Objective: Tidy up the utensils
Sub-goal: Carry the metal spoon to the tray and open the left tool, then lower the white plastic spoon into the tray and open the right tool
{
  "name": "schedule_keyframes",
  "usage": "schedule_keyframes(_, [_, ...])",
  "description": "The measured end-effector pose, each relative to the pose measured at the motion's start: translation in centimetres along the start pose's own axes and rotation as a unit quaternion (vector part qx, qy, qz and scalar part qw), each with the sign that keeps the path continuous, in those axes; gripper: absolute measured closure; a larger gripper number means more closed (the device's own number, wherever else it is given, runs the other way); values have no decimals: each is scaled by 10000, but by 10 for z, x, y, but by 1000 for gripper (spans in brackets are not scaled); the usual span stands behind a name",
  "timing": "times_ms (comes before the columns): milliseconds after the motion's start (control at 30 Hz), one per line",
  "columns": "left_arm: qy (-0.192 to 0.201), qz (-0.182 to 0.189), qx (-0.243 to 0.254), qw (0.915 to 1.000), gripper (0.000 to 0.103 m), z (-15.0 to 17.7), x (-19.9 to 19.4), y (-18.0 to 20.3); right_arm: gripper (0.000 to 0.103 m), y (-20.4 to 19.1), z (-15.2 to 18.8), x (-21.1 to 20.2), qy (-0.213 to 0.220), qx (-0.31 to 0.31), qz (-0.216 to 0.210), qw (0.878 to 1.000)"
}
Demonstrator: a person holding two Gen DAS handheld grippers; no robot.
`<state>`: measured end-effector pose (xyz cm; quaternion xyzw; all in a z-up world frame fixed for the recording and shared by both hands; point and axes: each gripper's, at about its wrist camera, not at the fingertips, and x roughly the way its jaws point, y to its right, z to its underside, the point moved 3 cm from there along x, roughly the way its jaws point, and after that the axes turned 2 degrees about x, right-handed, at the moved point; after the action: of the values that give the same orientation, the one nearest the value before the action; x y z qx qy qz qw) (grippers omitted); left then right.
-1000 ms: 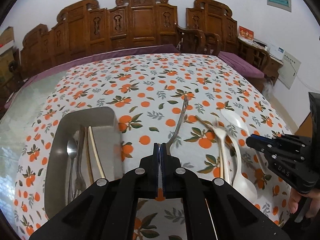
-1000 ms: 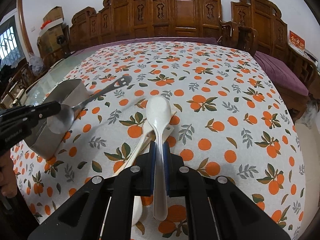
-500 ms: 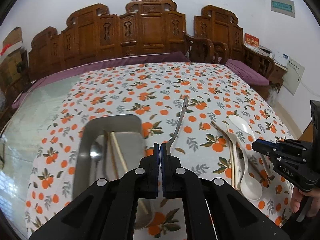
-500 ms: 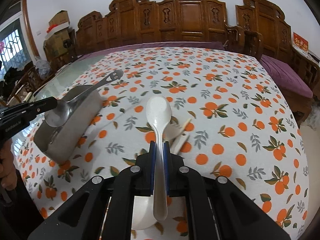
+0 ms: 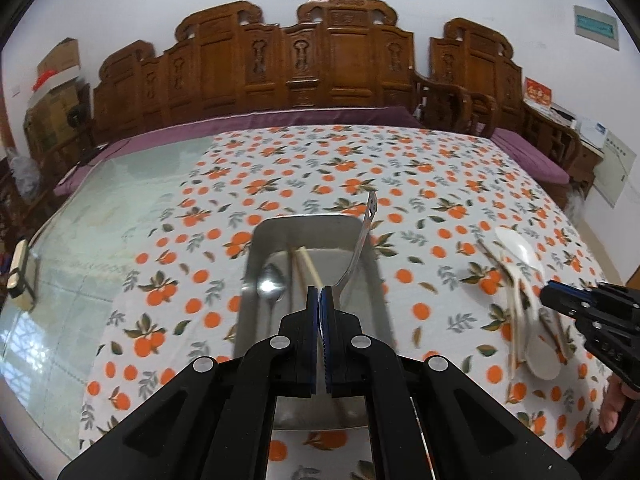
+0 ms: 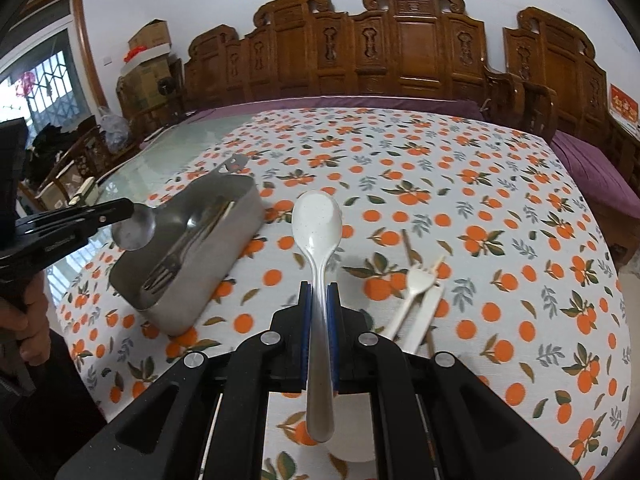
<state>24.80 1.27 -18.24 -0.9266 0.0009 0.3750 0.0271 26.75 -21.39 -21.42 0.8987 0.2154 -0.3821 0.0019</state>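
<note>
My left gripper (image 5: 319, 292) is shut on a metal spoon (image 5: 362, 240), gripped at the bowl end, its slotted handle pointing away. It hangs over the steel tray (image 5: 256, 264). The right wrist view shows that gripper (image 6: 124, 210) at the left, with the spoon's bowl (image 6: 134, 230) above the tray (image 6: 208, 264). A spoon (image 5: 272, 284), chopsticks (image 5: 308, 264) and a fork (image 6: 164, 272) lie in the tray. My right gripper (image 6: 319, 288) is shut on a white spoon (image 6: 316, 220), held above the cloth to the tray's right. In the left wrist view that gripper (image 5: 548, 290) is at the right edge.
A white fork (image 6: 416, 280), a second white utensil (image 6: 428, 308) and brown chopsticks (image 6: 408, 244) lie on the orange-print cloth to the right. Bare glass tabletop (image 5: 100, 220) lies to the left, with a small object (image 5: 18, 276) at its edge. Carved wooden chairs (image 5: 340, 60) line the far side.
Both grippers have moved left with their spoons. The metal spoon, earlier over the cloth right of the tray, now hangs over the tray. The white spoon has come closer to the tray.
</note>
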Motion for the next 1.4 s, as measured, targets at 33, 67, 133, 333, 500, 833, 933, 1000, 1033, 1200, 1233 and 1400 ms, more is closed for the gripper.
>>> schedule_keyframes(33, [-19, -52, -18, 10000, 102, 1, 2, -3, 94, -4, 0, 0, 0, -31, -25, 10000])
schedule_keyframes(67, [-33, -96, -28, 9999, 102, 2, 4, -6, 94, -6, 0, 0, 0, -50, -40, 10000])
schedule_keyframes(133, [-89, -193, -46, 9998, 102, 4, 11, -12, 94, -11, 1, 1, -9, -77, -97, 9999])
schedule_keyframes(333, [-400, -466, -26, 9981, 102, 15, 32, -22, 94, -15, 0, 2, -28, -116, -136, 9998])
schedule_keyframes(500, [-596, -474, -109, 9970, 102, 22, 45, -29, 94, -16, 2, 3, -54, -97, -146, 9998])
schedule_keyframes(833, [-861, -371, -60, 9956, 102, 30, 60, -27, 94, -34, 6, 11, -218, -276, -247, 9991])
schedule_keyframes(933, [-966, -290, -86, 9949, 102, 32, 65, -26, 94, -44, 7, 14, -260, -349, -322, 9985])
schedule_keyframes(1000, [-967, -212, -121, 9950, 102, 31, 65, -26, 94, -49, 7, 17, -283, -390, -333, 9983])
schedule_keyframes(1033, [-956, -214, -125, 9951, 100, 31, 65, -26, 94, -51, 7, 18, -288, -390, -340, 9982])
schedule_keyframes(1200, [-897, -114, -188, 9957, 99, 27, 60, -29, 94, -60, -2, 22, -224, -296, -462, 9982])
schedule_keyframes(1233, [-887, -84, -204, 9958, 98, 26, 59, -29, 94, -61, -3, 22, -212, -282, -480, 9982])
schedule_keyframes(1400, [-729, 2, -216, 9971, 88, 19, 46, -35, 94, -69, -12, 29, -193, -173, -598, 9979])
